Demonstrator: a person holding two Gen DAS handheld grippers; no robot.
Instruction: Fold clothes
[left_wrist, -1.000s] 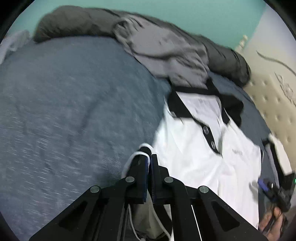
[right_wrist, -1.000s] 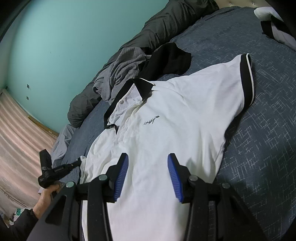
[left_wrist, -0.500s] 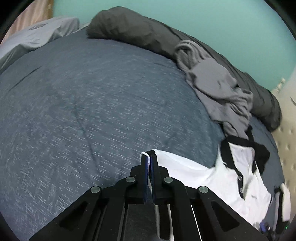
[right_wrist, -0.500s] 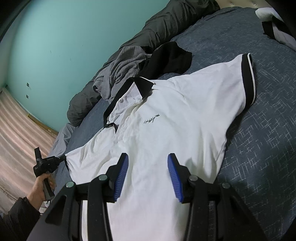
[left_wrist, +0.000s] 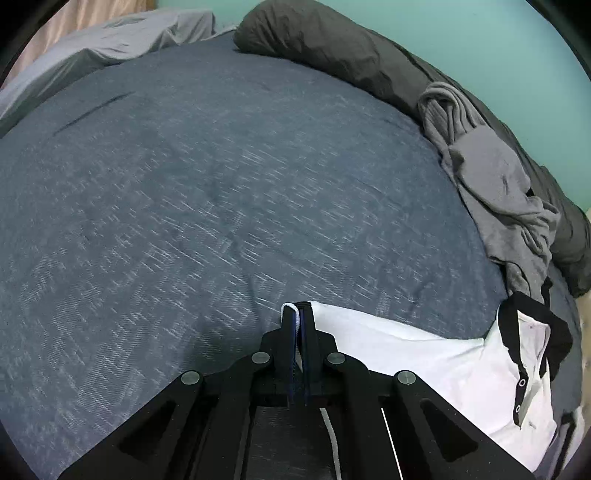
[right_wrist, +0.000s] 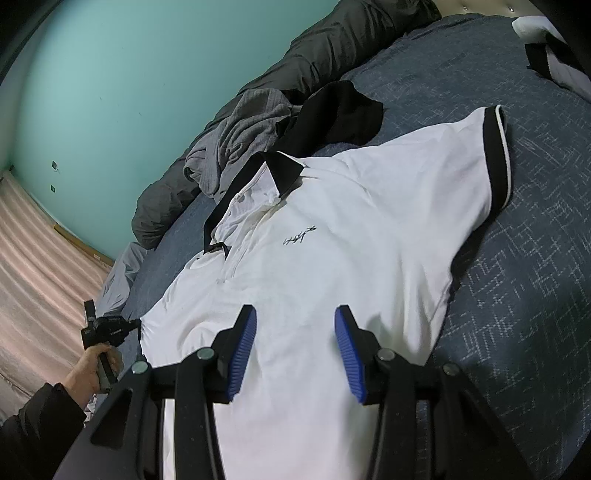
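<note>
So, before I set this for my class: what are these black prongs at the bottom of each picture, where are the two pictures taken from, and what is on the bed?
There is no robot here. A person holds a two-finger gripper in each hand, and each gripper carries a wide-angle camera looking along its fingers, hence the curved pictures.

The left gripper appears in its own camera, shut on the sleeve end of a white polo shirt and holding it out sideways. The right camera also shows it, gripped by the person's left hand. The right gripper hovers open above the shirt's body, holding nothing.

The shirt lies face up on a blue-grey bedspread. Behind it are a crumpled grey garment, a black garment and a dark rolled duvet.
</note>
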